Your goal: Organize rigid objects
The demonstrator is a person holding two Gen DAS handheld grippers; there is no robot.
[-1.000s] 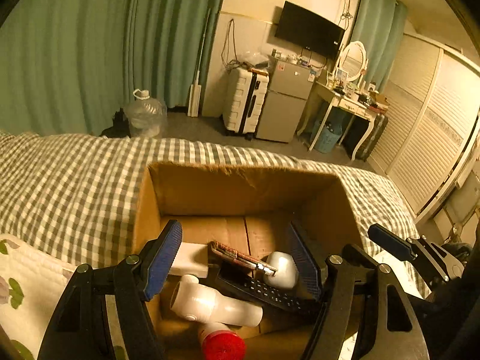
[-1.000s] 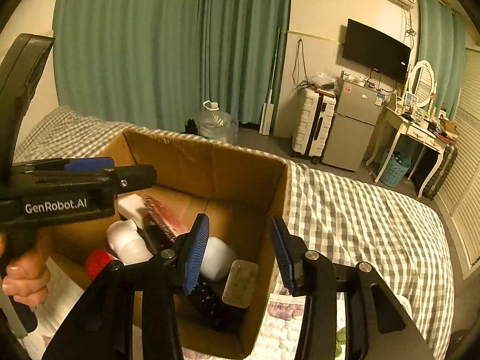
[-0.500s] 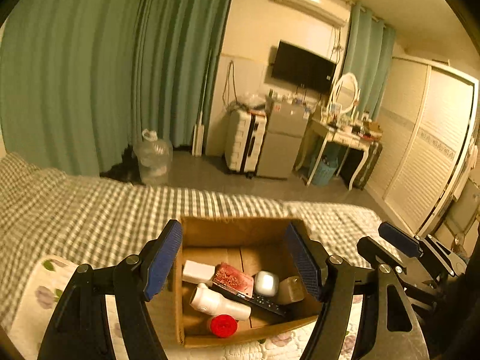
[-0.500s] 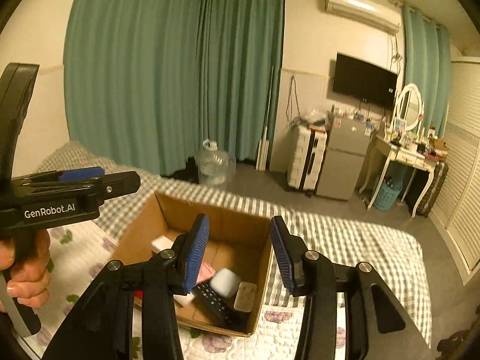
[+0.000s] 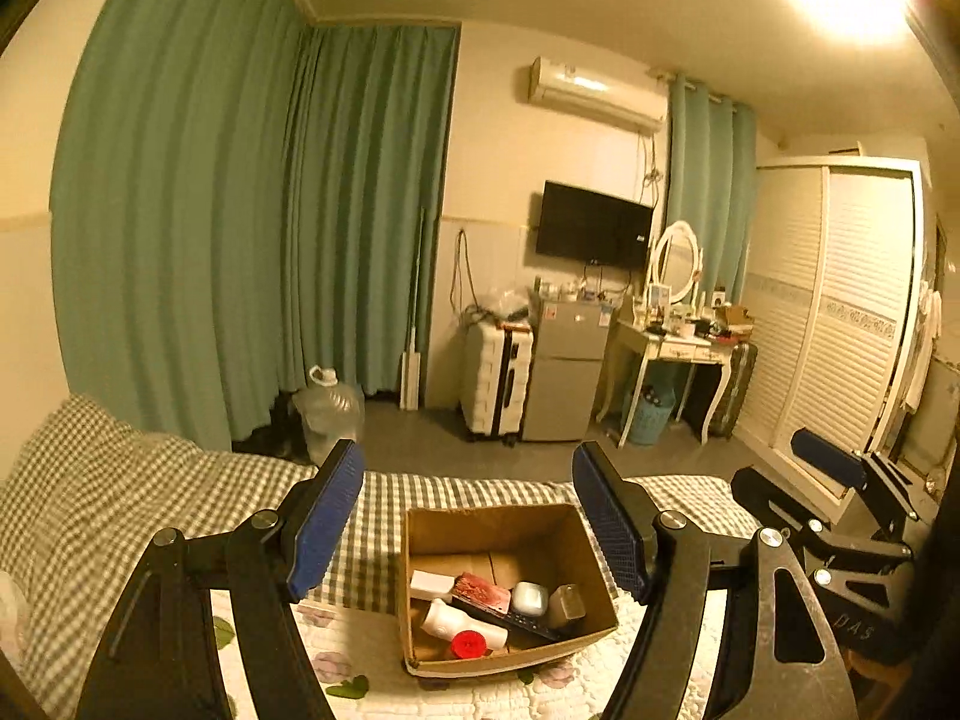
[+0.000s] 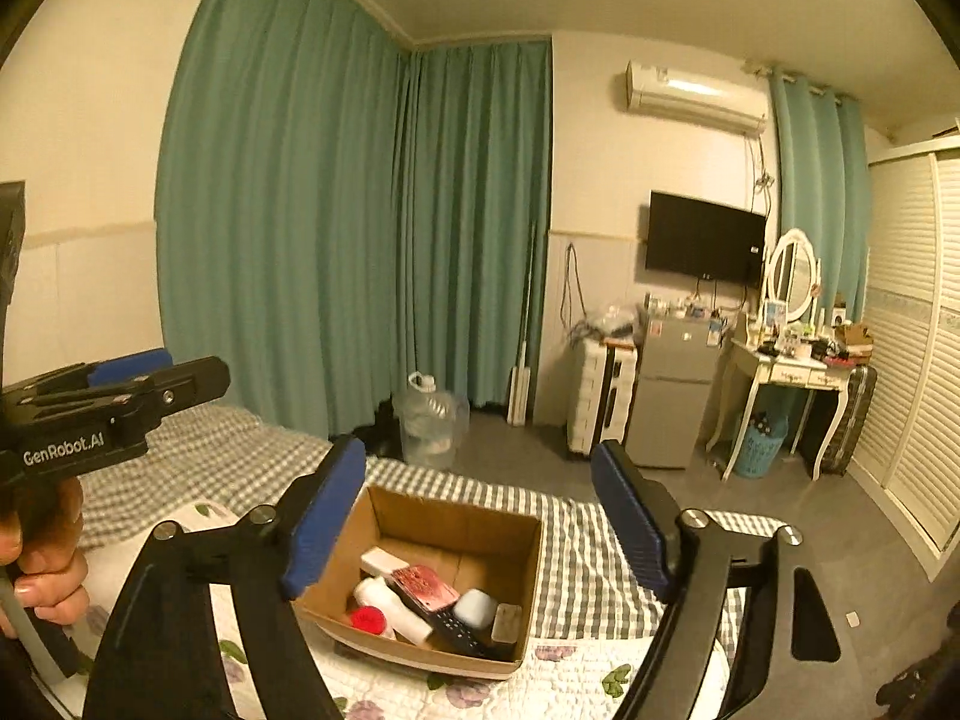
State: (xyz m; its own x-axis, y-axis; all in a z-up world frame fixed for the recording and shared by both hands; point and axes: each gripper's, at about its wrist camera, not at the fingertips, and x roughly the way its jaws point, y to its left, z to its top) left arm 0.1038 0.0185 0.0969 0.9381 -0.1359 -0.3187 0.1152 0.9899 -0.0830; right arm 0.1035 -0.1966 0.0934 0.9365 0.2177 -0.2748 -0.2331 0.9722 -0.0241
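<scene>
An open cardboard box (image 5: 591, 570) (image 6: 510, 531) sits on the bed. It holds a white bottle with a red cap (image 5: 447, 624) (image 6: 390, 597), a white block (image 5: 431, 585), a pink patterned case (image 5: 483, 590) (image 6: 426, 585), a black remote (image 5: 516, 624) (image 6: 453, 624), a white earbud case (image 5: 529, 596) (image 6: 475, 606) and a small grey item (image 5: 565, 603) (image 6: 507, 621). My left gripper (image 5: 465, 519) is open and empty, high above the box. My right gripper (image 6: 477, 519) is open and empty, also well above it. The left gripper shows at the left of the right wrist view (image 6: 129, 372).
The bed has a green checked cover (image 5: 120, 498) and a floral quilt (image 6: 570, 684). Beyond it stand a water jug (image 6: 429, 420), a white suitcase (image 5: 495, 384), a small fridge (image 5: 567, 375), a dressing table (image 5: 678, 354) and a louvred wardrobe (image 5: 840, 324).
Both grippers have risen and drawn back from the box, which now looks small and far below. Both stay open and empty. The right gripper's jaws stand wider.
</scene>
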